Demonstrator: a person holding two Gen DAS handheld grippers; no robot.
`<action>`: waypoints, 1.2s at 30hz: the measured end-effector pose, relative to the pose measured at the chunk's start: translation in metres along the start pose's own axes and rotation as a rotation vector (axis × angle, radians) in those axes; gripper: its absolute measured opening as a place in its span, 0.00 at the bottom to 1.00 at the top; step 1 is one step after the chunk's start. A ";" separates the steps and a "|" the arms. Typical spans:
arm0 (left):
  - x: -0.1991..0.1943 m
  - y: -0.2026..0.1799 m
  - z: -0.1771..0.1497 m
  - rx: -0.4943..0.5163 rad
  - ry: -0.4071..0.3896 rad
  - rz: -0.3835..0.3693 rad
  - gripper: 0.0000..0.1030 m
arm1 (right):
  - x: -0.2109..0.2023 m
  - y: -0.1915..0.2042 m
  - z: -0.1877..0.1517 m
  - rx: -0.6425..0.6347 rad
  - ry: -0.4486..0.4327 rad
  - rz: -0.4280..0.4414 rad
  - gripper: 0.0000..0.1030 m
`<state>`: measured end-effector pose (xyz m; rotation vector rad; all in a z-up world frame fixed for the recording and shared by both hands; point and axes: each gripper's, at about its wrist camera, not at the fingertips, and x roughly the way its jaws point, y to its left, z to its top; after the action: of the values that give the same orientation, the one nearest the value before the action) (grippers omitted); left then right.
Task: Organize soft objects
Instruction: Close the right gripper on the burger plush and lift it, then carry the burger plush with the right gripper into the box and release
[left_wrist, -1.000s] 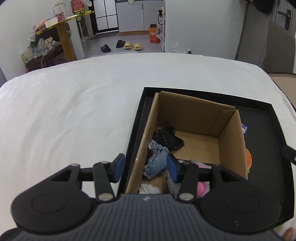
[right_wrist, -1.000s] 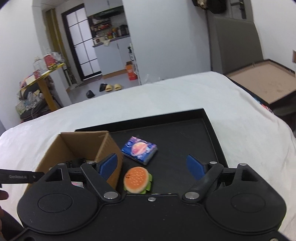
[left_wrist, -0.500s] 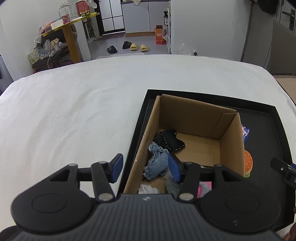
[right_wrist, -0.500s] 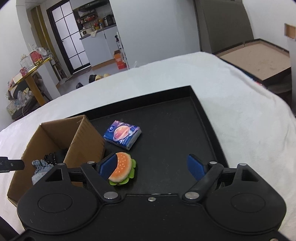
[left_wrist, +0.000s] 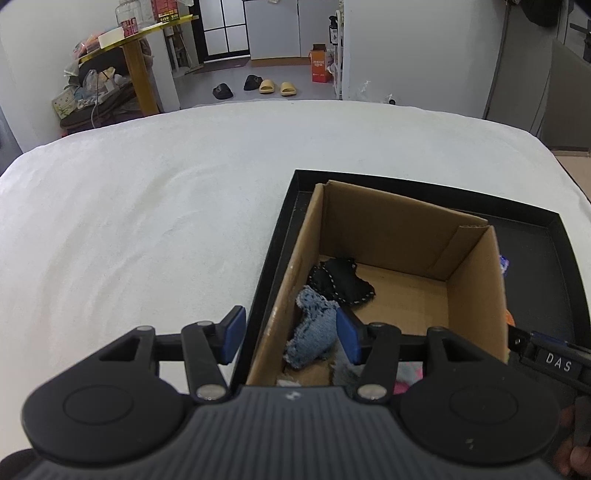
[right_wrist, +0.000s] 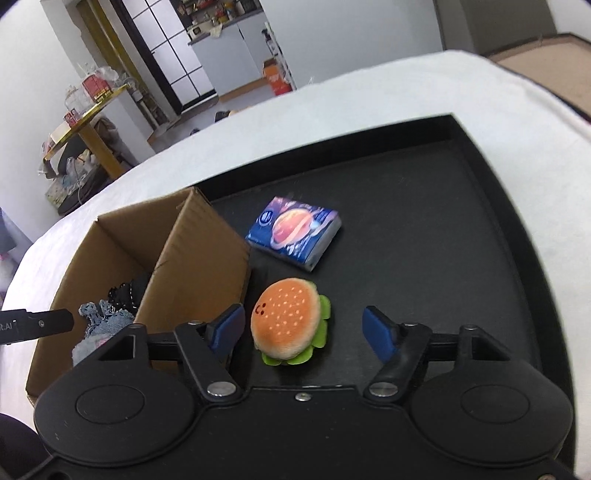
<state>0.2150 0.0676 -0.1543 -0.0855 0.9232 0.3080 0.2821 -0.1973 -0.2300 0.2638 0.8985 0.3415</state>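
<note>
A plush hamburger (right_wrist: 288, 321) lies on the black tray (right_wrist: 461, 221) beside the cardboard box (right_wrist: 199, 258). My right gripper (right_wrist: 304, 328) is open, its fingers on either side of the hamburger, not touching it. A blue tissue pack (right_wrist: 295, 230) lies farther back on the tray. In the left wrist view the box (left_wrist: 391, 229) holds a black cloth (left_wrist: 340, 278), a blue knitted cloth (left_wrist: 314, 328) and something pink (left_wrist: 404, 380). My left gripper (left_wrist: 290, 336) is open and empty, straddling the box's left wall.
The tray (left_wrist: 280, 229) sits on a white bed (left_wrist: 147, 206). A yellow side table (left_wrist: 136, 48) with clutter and slippers (left_wrist: 273, 86) on the floor stand beyond the bed. The right gripper's finger (left_wrist: 546, 354) shows at the box's right.
My right gripper has moved forward and down, so the hamburger now sits between its open fingers. My left gripper has drawn back a little from the box.
</note>
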 end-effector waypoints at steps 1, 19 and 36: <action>0.002 0.002 0.000 -0.008 0.001 -0.002 0.51 | 0.003 0.000 -0.001 0.000 0.009 0.005 0.66; -0.002 0.021 -0.005 -0.013 -0.012 -0.047 0.51 | -0.013 -0.002 -0.006 -0.010 0.036 -0.038 0.19; -0.020 0.040 -0.016 -0.063 -0.049 -0.118 0.51 | -0.075 0.013 0.007 -0.043 -0.101 -0.095 0.20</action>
<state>0.1792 0.0982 -0.1457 -0.1889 0.8562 0.2291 0.2417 -0.2162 -0.1675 0.1968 0.8002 0.2571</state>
